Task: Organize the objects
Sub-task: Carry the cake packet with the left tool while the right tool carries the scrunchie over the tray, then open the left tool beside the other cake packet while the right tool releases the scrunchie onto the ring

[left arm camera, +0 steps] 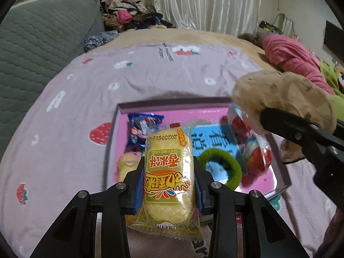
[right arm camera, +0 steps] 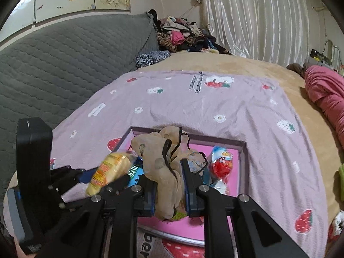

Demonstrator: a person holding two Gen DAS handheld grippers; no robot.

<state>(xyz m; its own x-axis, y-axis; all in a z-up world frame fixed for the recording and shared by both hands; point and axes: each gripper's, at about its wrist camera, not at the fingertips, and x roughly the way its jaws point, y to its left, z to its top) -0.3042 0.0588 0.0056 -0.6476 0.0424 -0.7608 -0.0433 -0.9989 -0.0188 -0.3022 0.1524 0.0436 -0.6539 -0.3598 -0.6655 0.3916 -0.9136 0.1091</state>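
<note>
Rice cake pkt (left arm camera: 168, 172), yellow wrapper: pinched in left gripper (left arm camera: 168, 185) jaws, above near edge of pink tray (left arm camera: 172, 104) on bed. Beige scrunchie (right arm camera: 165, 172) w/ black cord: pinched in right gripper (right arm camera: 168, 190) jaws, above same tray. In tray: green hair tie (left arm camera: 223, 167), red-blue snack pkt (left arm camera: 255, 157), blue pkt (left arm camera: 142, 129).
</note>
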